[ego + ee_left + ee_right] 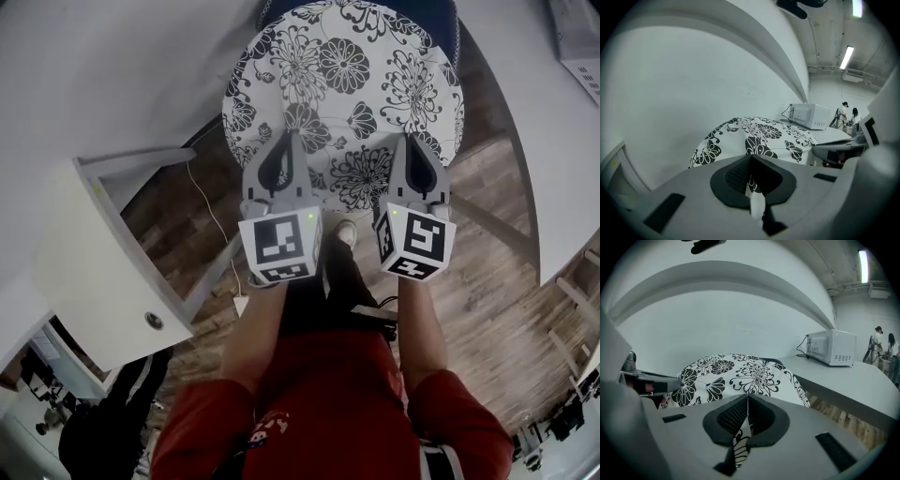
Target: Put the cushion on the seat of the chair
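Note:
A round cushion (pixel 347 84) in white cloth with black flowers hangs out in front of me, above the wooden floor. My left gripper (pixel 289 141) is shut on its near edge at the left. At the right of that same edge my right gripper (pixel 412 141) is shut as well. In the left gripper view the cushion (pixel 759 136) spreads beyond the closed left gripper (pixel 750 161), with cloth pinched between the pads. The right gripper view shows the cushion (pixel 740 373) the same way, nipped in the right gripper (pixel 747 401). A dark blue chair (pixel 442 17) peeks out behind the cushion's far rim.
A white desk (pixel 94 253) with a cable stands at my left. A white counter (pixel 534 112) runs along the right and bears a microwave (pixel 832 348). Wooden floor (pixel 487 281) lies below. Two people (pixel 849 117) stand far off.

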Demonstrator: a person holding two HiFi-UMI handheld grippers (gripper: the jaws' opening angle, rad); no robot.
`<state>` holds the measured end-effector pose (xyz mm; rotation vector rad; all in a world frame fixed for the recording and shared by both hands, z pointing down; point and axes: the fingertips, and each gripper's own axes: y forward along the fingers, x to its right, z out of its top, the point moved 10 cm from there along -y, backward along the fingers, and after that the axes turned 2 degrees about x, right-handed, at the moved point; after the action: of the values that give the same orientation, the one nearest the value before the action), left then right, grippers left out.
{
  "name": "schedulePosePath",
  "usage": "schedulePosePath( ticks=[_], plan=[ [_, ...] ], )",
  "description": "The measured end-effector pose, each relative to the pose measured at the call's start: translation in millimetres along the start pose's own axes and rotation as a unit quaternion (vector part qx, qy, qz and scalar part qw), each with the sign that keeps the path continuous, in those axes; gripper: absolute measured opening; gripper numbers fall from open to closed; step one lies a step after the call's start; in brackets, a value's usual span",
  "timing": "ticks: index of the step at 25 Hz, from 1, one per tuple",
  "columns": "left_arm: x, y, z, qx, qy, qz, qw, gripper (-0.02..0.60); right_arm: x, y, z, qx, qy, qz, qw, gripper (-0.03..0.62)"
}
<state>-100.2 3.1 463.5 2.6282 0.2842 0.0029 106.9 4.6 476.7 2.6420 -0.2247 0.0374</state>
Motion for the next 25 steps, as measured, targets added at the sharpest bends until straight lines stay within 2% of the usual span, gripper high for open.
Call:
schedulePosePath(
  ticks=[25],
  plan=[
    [-0.9, 4.4, 4.1, -0.038, -0.006, 0.009, 0.9992, 0.028, -4.1, 1.7, 9.7, -0.052, -0.033, 0.002, 0.998, 0.029]
  ],
)
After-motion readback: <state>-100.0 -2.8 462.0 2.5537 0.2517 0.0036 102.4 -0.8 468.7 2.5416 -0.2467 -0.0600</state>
